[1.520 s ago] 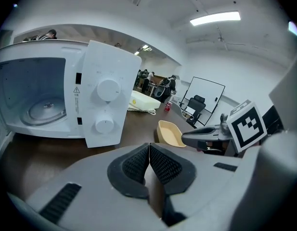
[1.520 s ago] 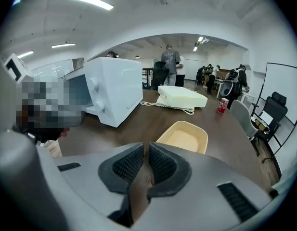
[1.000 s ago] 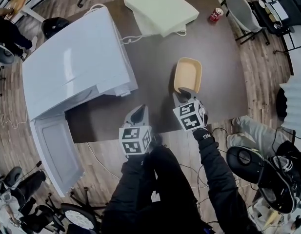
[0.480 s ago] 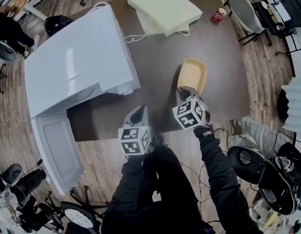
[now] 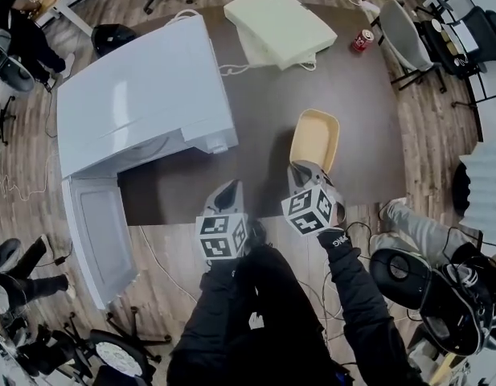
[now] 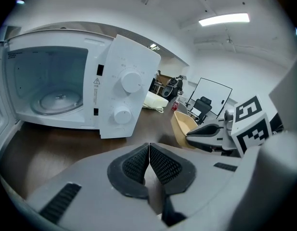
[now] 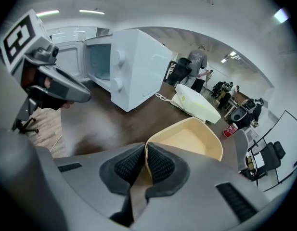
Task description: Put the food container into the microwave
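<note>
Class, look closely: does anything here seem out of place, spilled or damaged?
Nothing is spilled or damaged. One oddity: the food container, clamped at its rim by the right gripper, looks empty. The microwave door hangs open beyond the table edge.

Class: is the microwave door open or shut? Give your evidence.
Open. The door stands out past the table edge; the left gripper view shows the turntable inside.

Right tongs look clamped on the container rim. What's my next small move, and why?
Probably carry the food container left toward the microwave, keeping it level. The right tongs are shut on its near rim, the microwave door stands open, and the left tongs are shut and empty.
</note>
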The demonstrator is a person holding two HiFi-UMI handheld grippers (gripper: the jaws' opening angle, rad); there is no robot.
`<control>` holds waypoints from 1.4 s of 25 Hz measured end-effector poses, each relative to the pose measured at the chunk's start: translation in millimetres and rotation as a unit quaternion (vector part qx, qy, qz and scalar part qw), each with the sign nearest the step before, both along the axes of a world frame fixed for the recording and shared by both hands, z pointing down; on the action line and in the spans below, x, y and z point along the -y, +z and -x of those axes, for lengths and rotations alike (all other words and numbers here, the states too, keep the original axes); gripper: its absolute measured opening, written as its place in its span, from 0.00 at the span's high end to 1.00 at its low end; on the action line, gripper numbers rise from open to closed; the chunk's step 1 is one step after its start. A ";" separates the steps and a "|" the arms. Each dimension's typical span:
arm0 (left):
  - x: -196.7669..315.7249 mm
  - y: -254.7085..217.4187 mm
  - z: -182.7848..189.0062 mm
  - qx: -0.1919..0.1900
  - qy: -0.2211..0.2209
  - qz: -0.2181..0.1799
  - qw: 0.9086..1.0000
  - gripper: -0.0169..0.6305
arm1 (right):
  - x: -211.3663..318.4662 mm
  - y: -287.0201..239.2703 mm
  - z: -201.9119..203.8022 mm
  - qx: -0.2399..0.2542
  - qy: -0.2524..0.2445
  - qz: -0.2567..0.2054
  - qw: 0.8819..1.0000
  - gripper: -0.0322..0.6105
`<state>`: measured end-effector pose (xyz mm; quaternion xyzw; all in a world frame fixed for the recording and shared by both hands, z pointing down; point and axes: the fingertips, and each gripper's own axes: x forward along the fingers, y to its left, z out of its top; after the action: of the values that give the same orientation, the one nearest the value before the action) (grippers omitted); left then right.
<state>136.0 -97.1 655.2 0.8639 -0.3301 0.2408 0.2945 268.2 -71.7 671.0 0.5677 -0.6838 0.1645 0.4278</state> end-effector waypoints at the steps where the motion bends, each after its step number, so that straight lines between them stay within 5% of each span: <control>1: -1.2 -2.4 4.4 0.000 -0.003 -0.002 1.000 0.92 | -3.5 -3.5 7.3 0.001 -0.006 0.000 1.000 0.90; 16: -12.9 -24.7 122.4 0.011 -0.100 -0.010 0.995 0.92 | -50.6 -29.5 163.3 0.035 -0.145 0.026 0.988 0.90; 35: 19.4 -17.0 265.7 0.023 -0.219 0.001 0.975 0.92 | -12.4 -33.3 329.6 0.037 -0.336 0.035 0.940 0.90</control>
<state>-129.8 -116.5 638.2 0.7642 -0.5180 0.1910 0.3333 -61.4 -59.3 637.7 0.2830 -0.8440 0.0560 0.4521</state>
